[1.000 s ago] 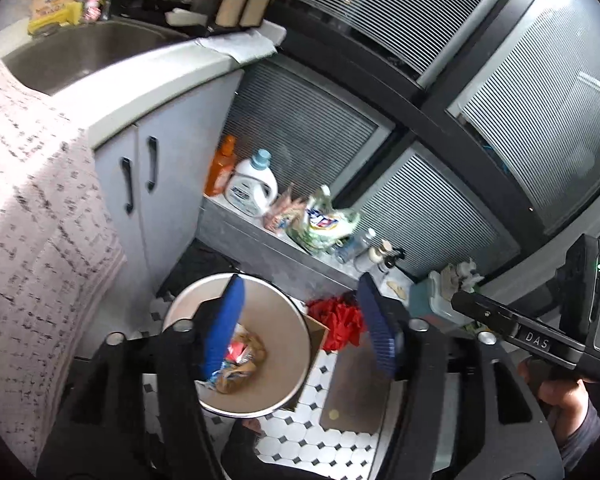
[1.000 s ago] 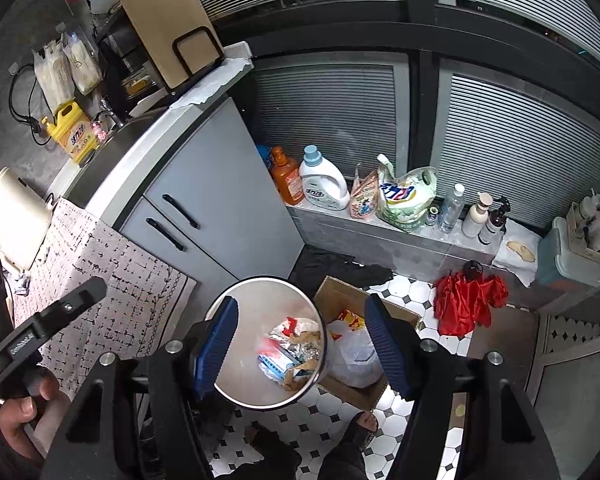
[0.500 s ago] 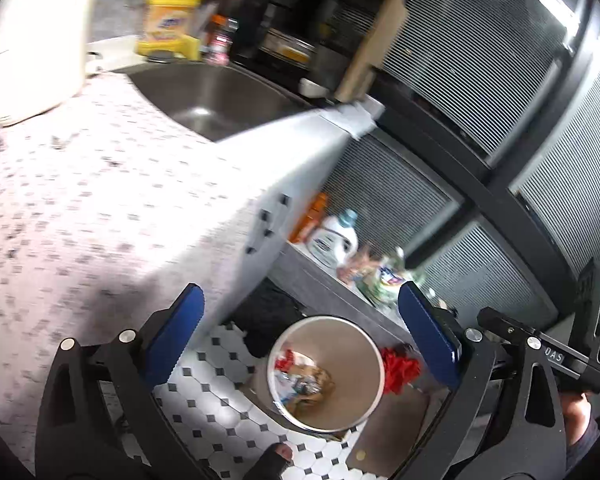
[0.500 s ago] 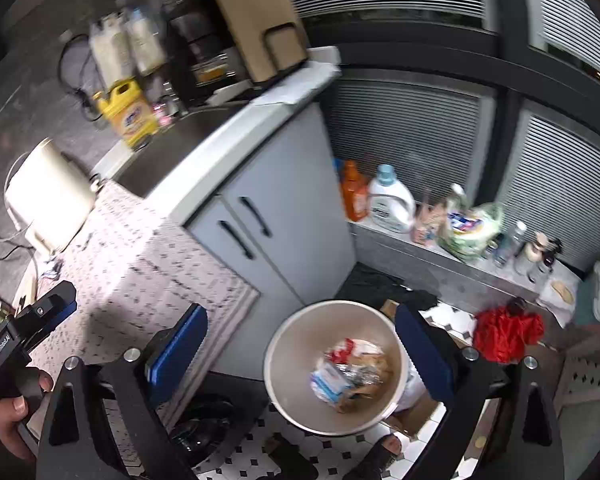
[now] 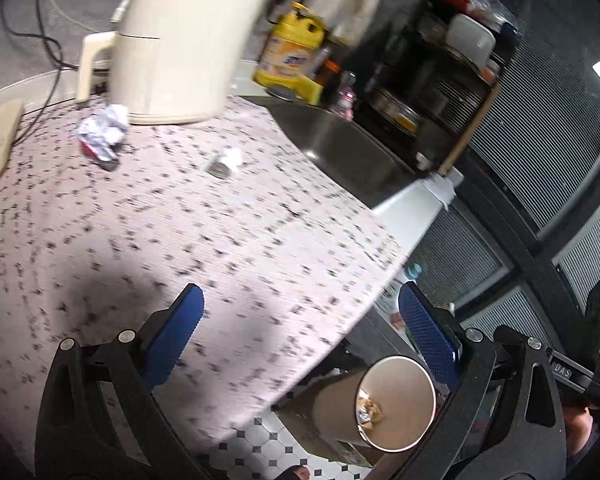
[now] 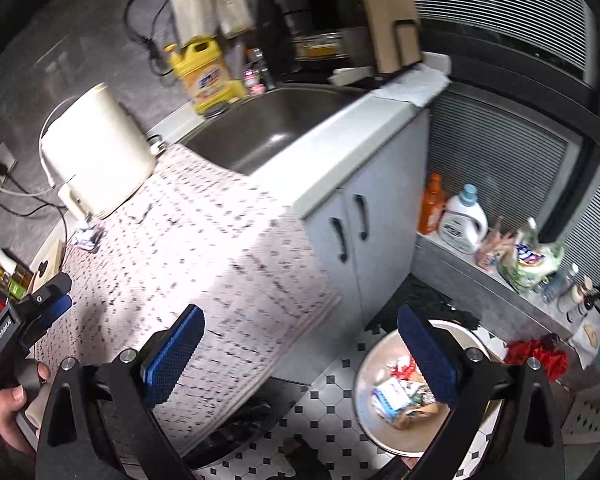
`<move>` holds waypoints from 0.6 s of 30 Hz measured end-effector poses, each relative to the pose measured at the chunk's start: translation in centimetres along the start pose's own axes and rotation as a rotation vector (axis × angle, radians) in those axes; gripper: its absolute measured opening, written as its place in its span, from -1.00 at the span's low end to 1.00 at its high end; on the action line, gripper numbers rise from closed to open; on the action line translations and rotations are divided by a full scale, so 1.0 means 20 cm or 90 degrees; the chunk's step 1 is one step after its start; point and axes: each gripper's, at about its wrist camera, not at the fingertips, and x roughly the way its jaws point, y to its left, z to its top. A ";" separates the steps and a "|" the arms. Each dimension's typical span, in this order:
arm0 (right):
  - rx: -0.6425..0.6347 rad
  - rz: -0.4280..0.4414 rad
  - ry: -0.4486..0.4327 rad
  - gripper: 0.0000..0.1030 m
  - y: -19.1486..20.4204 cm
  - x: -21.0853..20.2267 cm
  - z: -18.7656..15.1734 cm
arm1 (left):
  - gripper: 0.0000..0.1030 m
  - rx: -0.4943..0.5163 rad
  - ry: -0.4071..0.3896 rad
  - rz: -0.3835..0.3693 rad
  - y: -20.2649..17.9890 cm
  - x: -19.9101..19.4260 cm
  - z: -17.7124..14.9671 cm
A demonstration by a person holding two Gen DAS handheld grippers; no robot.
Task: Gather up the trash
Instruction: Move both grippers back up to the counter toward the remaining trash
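Several wrappers already lie inside the round beige trash bin [image 6: 370,420] at the lower right of the right wrist view. Both the left gripper [image 5: 300,340] and the right gripper [image 6: 300,354] have just been opening; their blue fingers [image 5: 172,336] stand wide, holding nothing. A crumpled silver-and-red wrapper [image 5: 102,132] and a small crumpled white scrap [image 5: 226,162] remain on the patterned tabletop [image 5: 148,240], upper left.

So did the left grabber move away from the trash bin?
Yes. The left gripper was right over the trash bin a second ago. Now it hangs over the patterned cloth on the counter, with the bin down at its right, and its jaws have opened wide, empty.
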 end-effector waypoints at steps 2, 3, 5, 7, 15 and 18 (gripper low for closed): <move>-0.007 0.005 0.001 0.84 0.09 0.04 0.01 | 0.88 -0.008 -0.006 0.009 0.09 -0.01 0.04; -0.010 0.008 0.002 0.84 0.14 0.06 0.02 | 0.88 -0.011 -0.008 0.012 0.14 -0.02 0.05; -0.014 0.013 0.002 0.84 0.22 0.10 0.04 | 0.88 -0.017 -0.013 0.019 0.23 -0.04 0.08; -0.019 0.018 0.001 0.85 0.31 0.14 0.05 | 0.88 -0.021 -0.018 0.026 0.31 -0.05 0.11; -0.022 0.036 -0.009 0.85 0.61 0.31 0.10 | 0.88 -0.025 -0.039 0.043 0.59 -0.11 0.24; -0.024 0.045 -0.005 0.84 0.73 0.36 0.12 | 0.88 -0.032 -0.042 0.051 0.67 -0.13 0.28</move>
